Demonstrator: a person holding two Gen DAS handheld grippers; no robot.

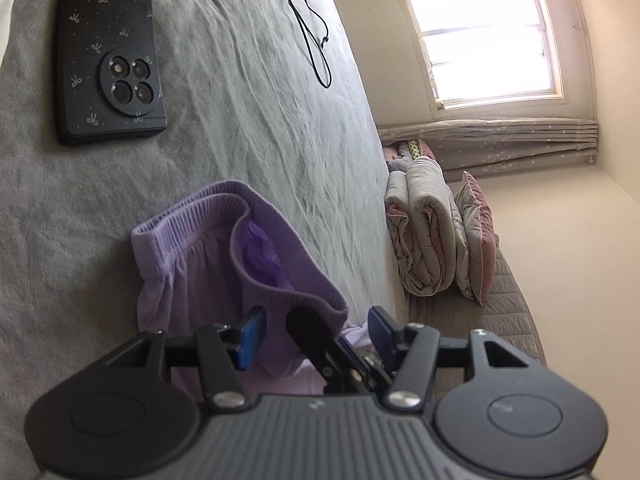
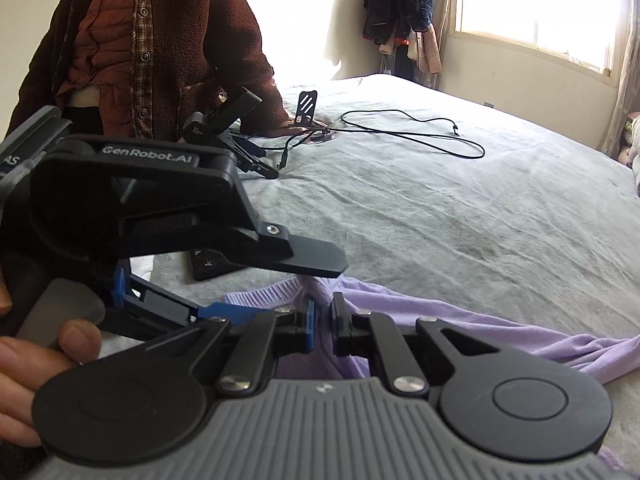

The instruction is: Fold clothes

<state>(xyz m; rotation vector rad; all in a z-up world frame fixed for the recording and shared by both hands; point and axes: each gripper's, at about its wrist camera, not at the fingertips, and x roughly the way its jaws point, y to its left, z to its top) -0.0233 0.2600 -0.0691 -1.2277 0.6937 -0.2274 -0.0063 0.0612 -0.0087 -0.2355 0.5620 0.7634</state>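
Lilac garment (image 1: 208,264) lies on the grey bed cover (image 1: 248,92), elastic waistband up and gaping. Left gripper (image 1: 316,332): blue pads spread wide, garment directly ahead of and beneath them; a black finger of the other tool crosses the gap onto the waistband edge. Right gripper (image 2: 322,320): pads narrowed to a slit, pinching a fold of the garment. Black phone (image 1: 108,52) further up the bed, well apart; black cable (image 2: 412,132) beyond.
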